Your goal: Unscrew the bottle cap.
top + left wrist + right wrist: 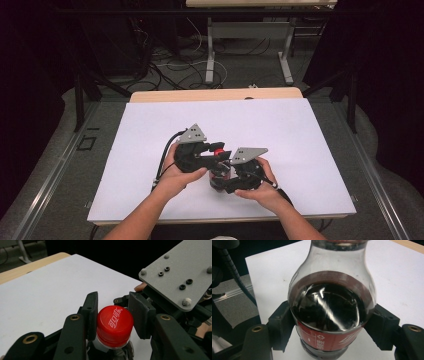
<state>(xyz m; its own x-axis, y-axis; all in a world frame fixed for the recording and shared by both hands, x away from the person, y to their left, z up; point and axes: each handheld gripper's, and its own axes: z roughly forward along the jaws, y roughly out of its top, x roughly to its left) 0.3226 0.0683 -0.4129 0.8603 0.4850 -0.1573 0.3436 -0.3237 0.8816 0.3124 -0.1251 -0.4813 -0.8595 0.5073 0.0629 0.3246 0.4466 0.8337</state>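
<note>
On the near half of a white tabletop, with a wooden edge at its far side, a person's two hands meet around a small cola bottle. Beyond the table lie grey floor, tangled cables and the legs of another table, with dark space to either side. The bottle is clear plastic with a red label, holding dark liquid up to its shoulder. Its red cap is still on. The left gripper is clamped on the cap, one jaw at each side. The right gripper is clamped around the bottle's body at the label, both pads touching it.
</note>
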